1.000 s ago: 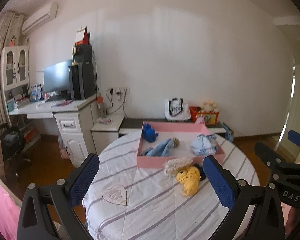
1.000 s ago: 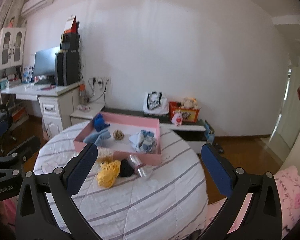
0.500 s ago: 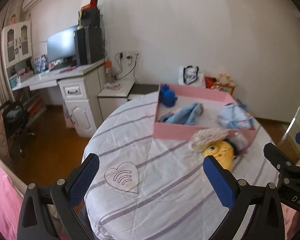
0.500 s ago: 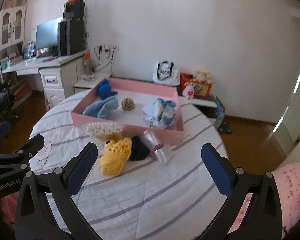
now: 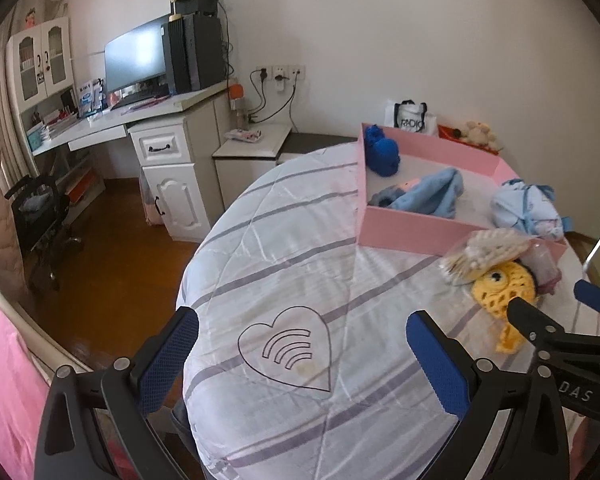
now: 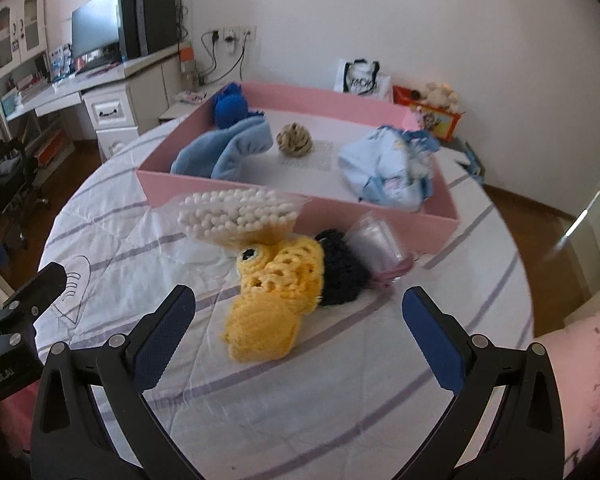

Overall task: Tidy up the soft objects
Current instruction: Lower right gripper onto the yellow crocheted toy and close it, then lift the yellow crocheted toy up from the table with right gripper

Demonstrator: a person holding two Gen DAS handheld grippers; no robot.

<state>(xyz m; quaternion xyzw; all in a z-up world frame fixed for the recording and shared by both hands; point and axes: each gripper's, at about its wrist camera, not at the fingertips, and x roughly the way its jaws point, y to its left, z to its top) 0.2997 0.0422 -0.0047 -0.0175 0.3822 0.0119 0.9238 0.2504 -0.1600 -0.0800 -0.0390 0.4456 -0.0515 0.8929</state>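
A pink tray (image 6: 300, 204) (image 5: 400, 234) on the round table holds a dark blue knit toy (image 6: 230, 106), a light blue cloth (image 6: 228, 150), a small woven ball (image 6: 295, 140) and a pale blue bundle (image 6: 392, 168). In front of the tray lie a yellow crochet toy (image 6: 276, 300) (image 5: 504, 288), a black knit piece (image 6: 342, 268), a bag of cotton swabs (image 6: 236, 216) and a clear plastic packet (image 6: 374, 246). My right gripper (image 6: 298, 312) is open, just in front of the yellow toy. My left gripper (image 5: 302, 340) is open above the heart print, left of the toys.
The table has a white striped quilted cover (image 6: 340, 400) with a heart print (image 5: 288, 354). A white desk with monitor (image 5: 136, 60) and a bedside cabinet (image 5: 252, 148) stand at the back left. A black chair (image 5: 40, 216) stands far left. Pink fabric (image 6: 580, 380) lies at right.
Both grippers have moved down and closer to the table; the toys and tray loom larger. The right gripper now hovers right at the yellow toy. Both stay open.
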